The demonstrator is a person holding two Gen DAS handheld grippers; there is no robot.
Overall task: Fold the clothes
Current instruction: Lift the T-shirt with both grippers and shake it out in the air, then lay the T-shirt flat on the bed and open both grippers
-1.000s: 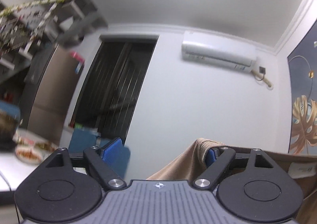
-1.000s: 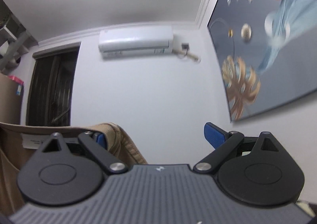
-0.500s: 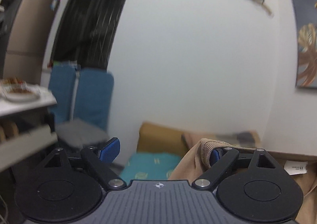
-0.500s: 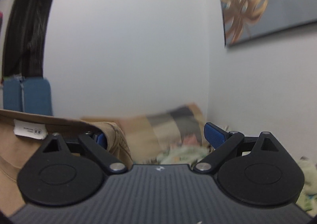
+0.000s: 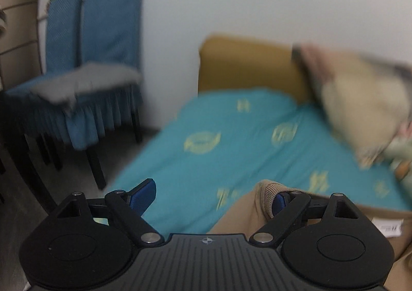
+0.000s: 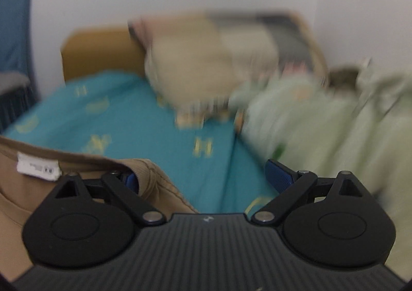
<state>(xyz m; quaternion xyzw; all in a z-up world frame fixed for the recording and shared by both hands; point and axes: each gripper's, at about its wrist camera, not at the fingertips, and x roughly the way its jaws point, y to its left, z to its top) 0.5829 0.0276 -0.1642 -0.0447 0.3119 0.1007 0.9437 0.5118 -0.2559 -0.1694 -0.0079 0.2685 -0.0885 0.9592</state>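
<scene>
Both tongs stand wide open above the bed's teal sheet with yellow motifs, blue pads well apart. A tan knit garment with a ribbed collar hangs hooked over the left tongs' right-hand finger and the right tongs' left-hand finger, stretched between them, its white label showing. A blurred beige pillow lies beyond.

Blue chair, teal bedsheet, beige pillow, green blanket.
</scene>
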